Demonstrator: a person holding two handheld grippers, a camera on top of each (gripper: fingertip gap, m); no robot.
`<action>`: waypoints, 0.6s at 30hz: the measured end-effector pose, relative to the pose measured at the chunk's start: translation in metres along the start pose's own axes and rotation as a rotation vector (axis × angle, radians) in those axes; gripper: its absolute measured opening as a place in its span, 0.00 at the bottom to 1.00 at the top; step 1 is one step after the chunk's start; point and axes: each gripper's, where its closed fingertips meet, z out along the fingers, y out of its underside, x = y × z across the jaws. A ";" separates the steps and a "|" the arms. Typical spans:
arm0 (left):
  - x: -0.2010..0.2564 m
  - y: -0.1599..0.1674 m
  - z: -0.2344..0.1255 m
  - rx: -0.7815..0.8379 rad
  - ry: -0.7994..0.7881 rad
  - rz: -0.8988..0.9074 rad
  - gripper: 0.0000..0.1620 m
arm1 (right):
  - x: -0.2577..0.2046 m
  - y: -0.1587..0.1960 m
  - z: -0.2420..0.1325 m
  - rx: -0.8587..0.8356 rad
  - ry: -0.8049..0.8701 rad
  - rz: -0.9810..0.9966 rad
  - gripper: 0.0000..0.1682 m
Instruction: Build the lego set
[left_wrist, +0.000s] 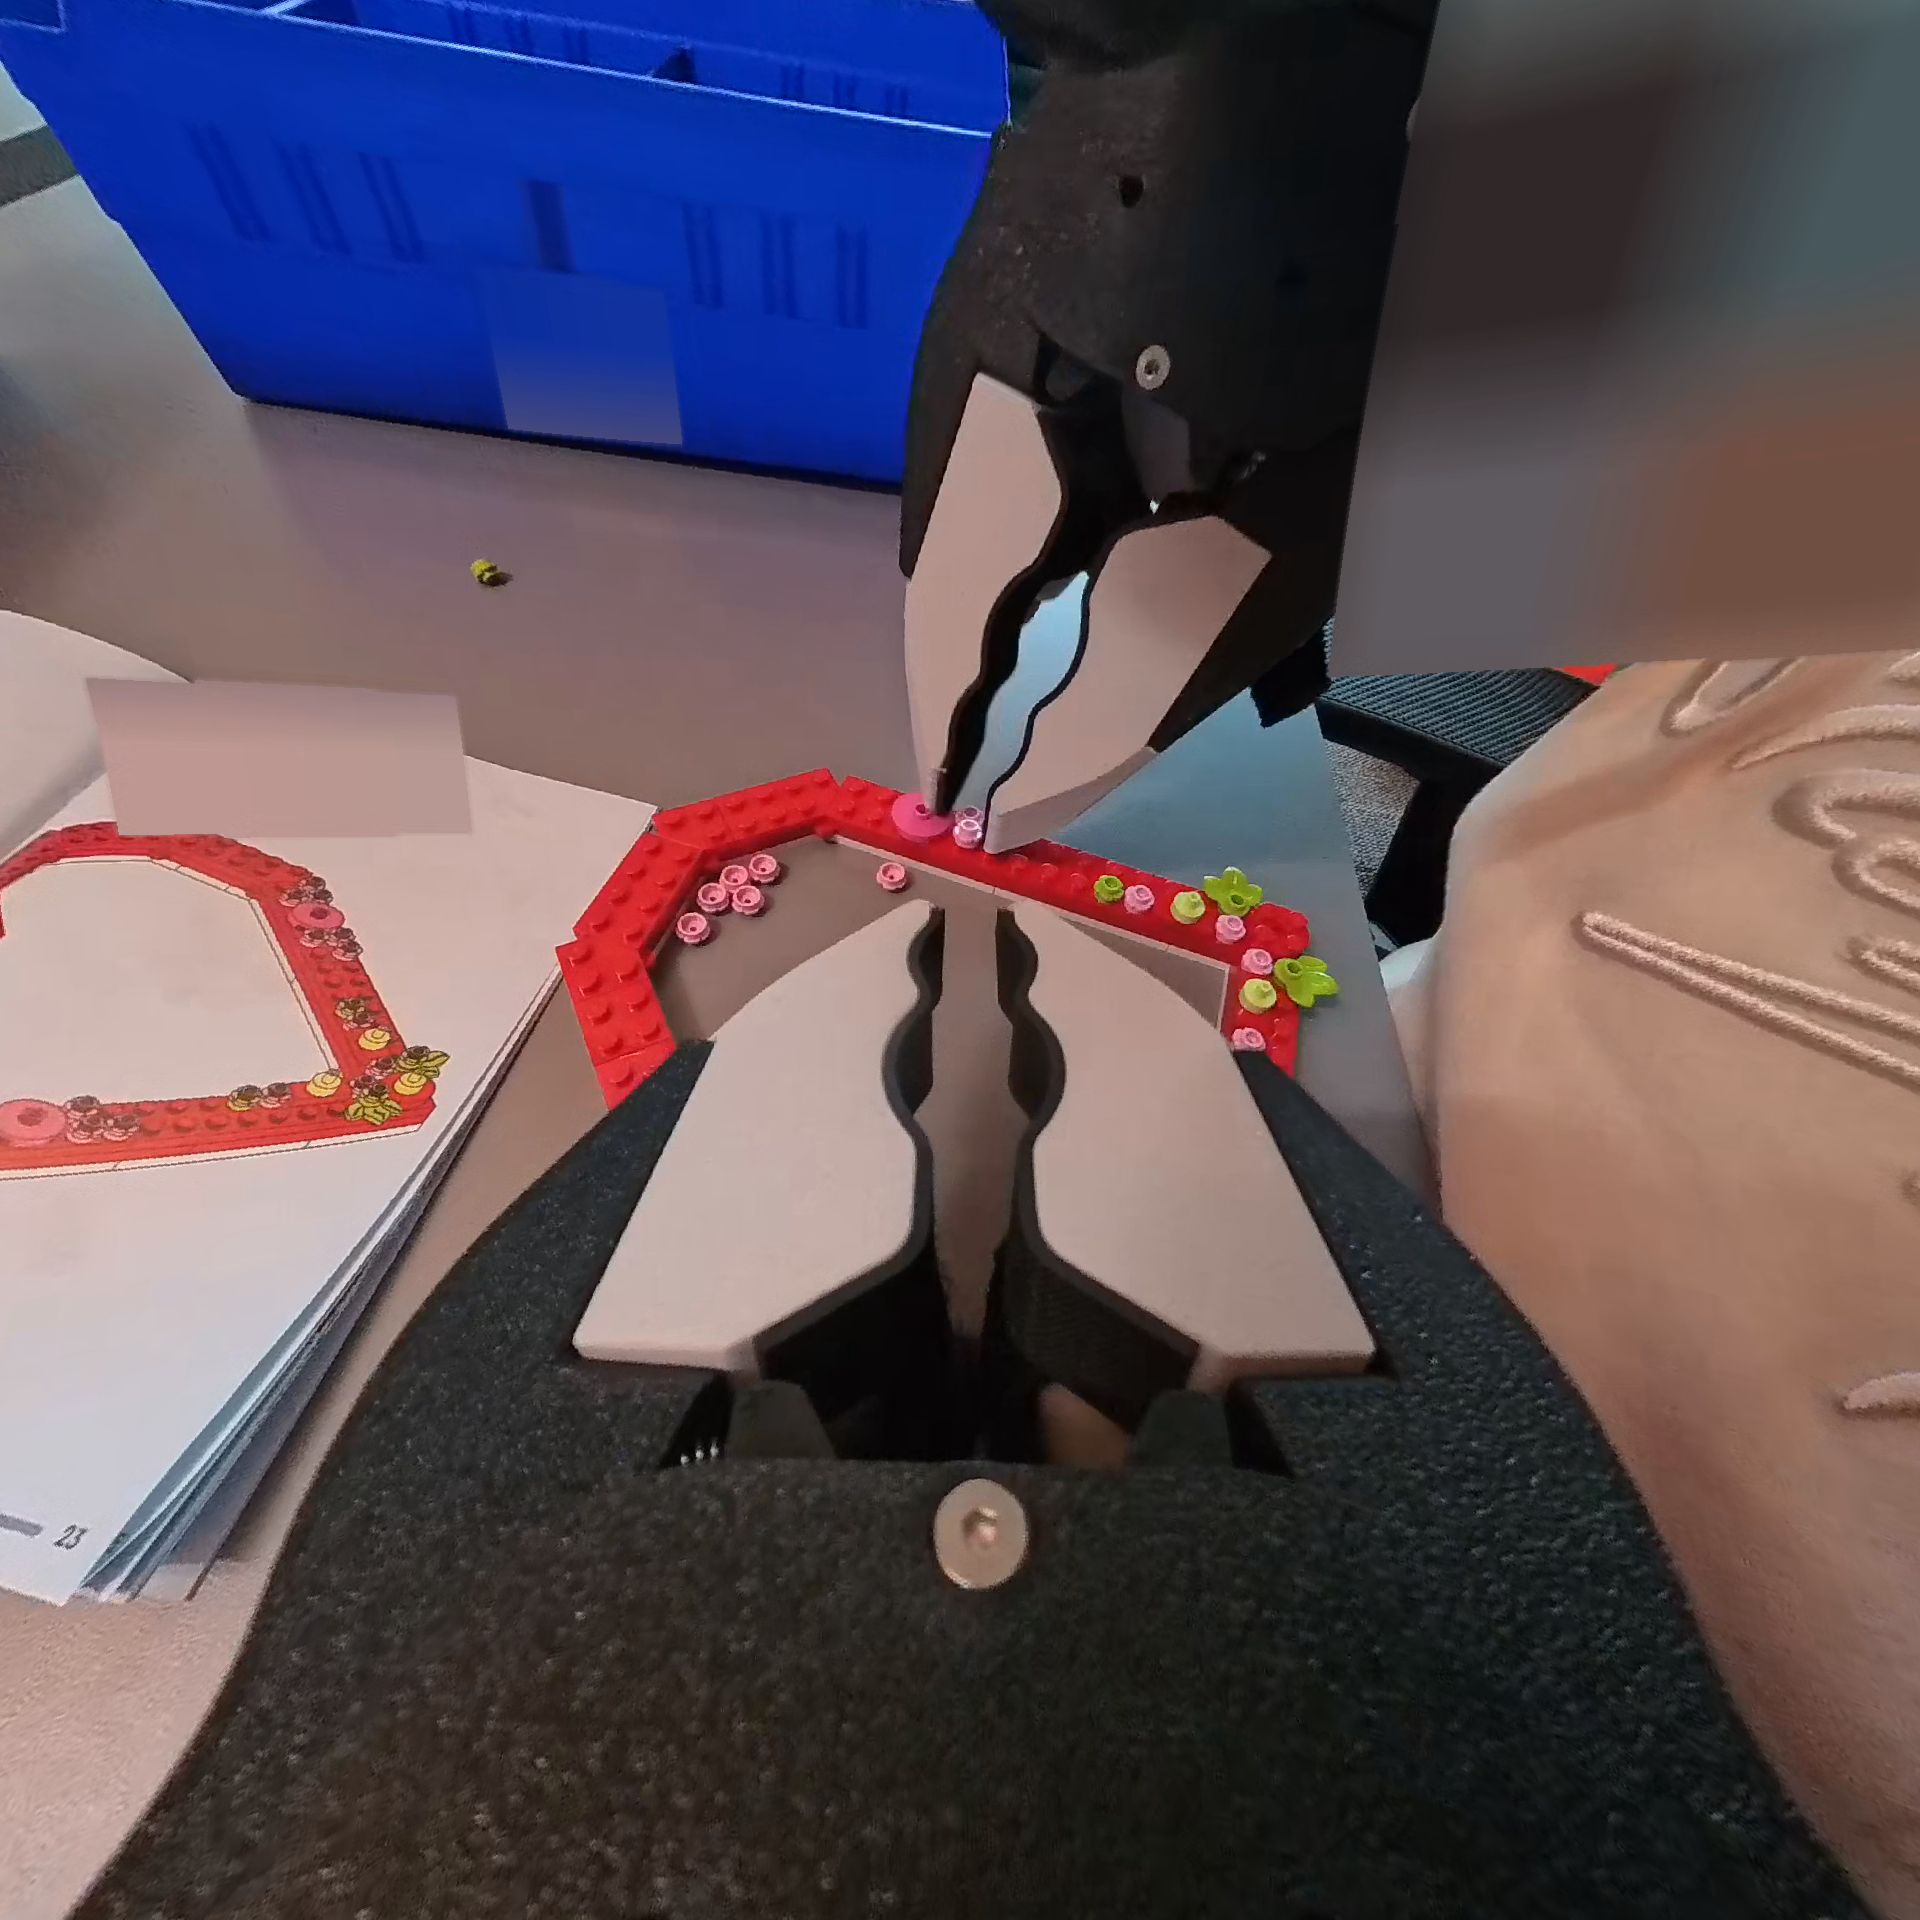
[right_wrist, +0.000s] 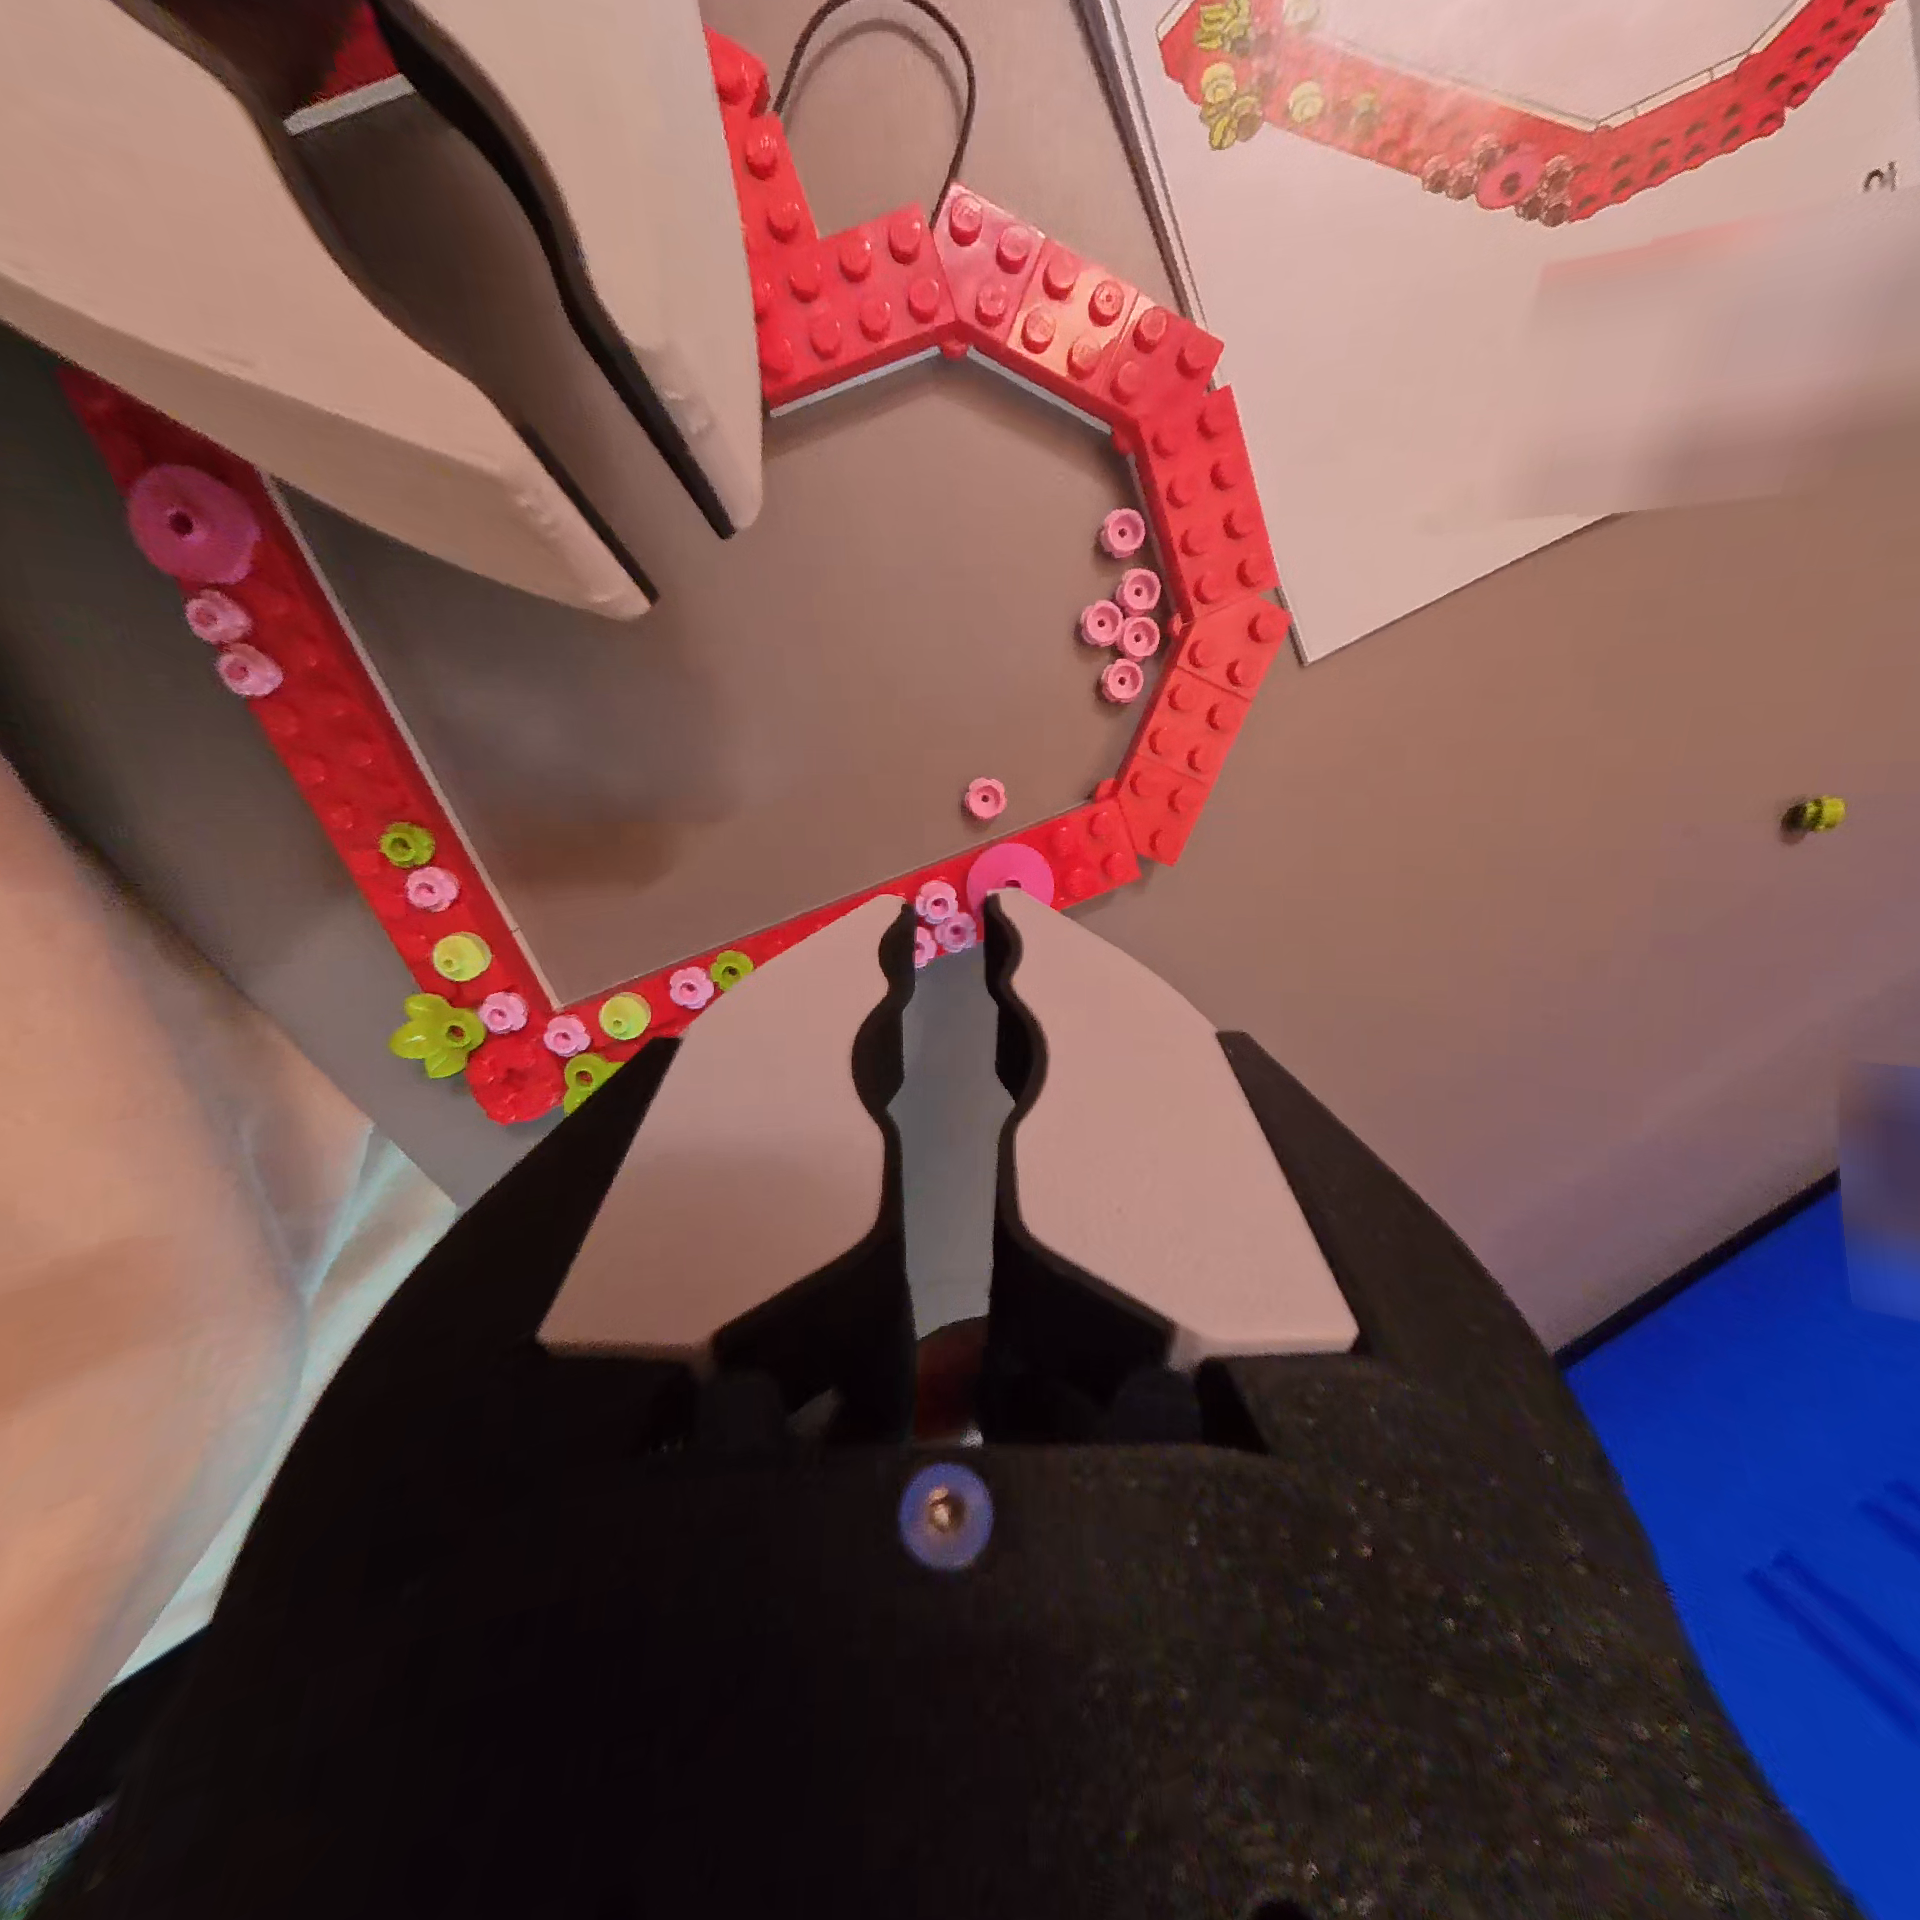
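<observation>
Two claws over one red heart frame (right_wrist: 1195, 499) lying flat on the grey table (right_wrist: 1455, 935). Right claw (right_wrist: 948, 906) tipped down onto the frame's edge, slightly parted around small pale pink flower studs (right_wrist: 940, 914) beside a bigger magenta disc (right_wrist: 1010, 875) — probably seating a stud. Best pressed straight down, gently, frame kept from sliding. Left claw (left_wrist: 968, 914) hovering over the frame's middle, narrowly parted, holding nothing visible. Spare pink studs (right_wrist: 1127, 608) loose inside the frame, green leaf bits (right_wrist: 436, 1034) at one corner. Open instruction booklet (left_wrist: 260, 1039) just beside, blue bin (left_wrist: 468, 208) behind, stray yellow-green bit (left_wrist: 488, 571) well apart — cramped-looking desk.
</observation>
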 end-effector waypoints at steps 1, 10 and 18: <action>0.000 0.000 0.000 -0.003 -0.001 0.002 0.05 | 0.002 0.000 0.000 0.002 0.014 0.003 0.09; 0.001 0.001 0.001 -0.008 0.000 0.007 0.05 | 0.004 0.001 0.000 0.020 0.007 0.056 0.10; 0.000 0.002 0.001 -0.006 -0.001 0.004 0.05 | 0.004 0.000 0.000 0.052 -0.068 0.176 0.13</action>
